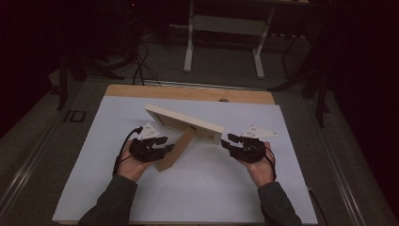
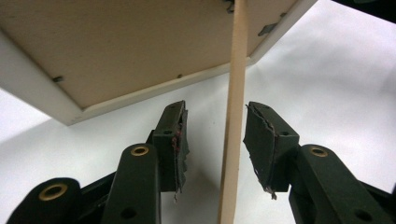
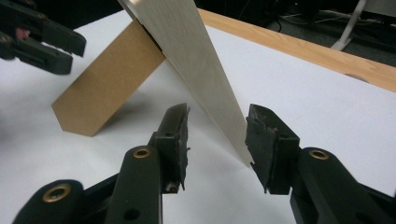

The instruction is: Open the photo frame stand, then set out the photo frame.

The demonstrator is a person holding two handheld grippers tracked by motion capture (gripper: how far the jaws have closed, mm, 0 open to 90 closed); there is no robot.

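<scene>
I see the table with its white top, and the frame stands tilted on it, between my two grippers. Its stand leans down to the table. My left gripper is open around the stand, pads apart from it. My right gripper is open around the frame's corner.

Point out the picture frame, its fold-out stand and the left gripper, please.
picture frame [image 1: 188,123]: high view, on its pale top edge.
stand [image 1: 176,150]: high view, on the brown board's face.
left gripper [image 2: 215,140]: left gripper view, midway between its fingertips.
</scene>
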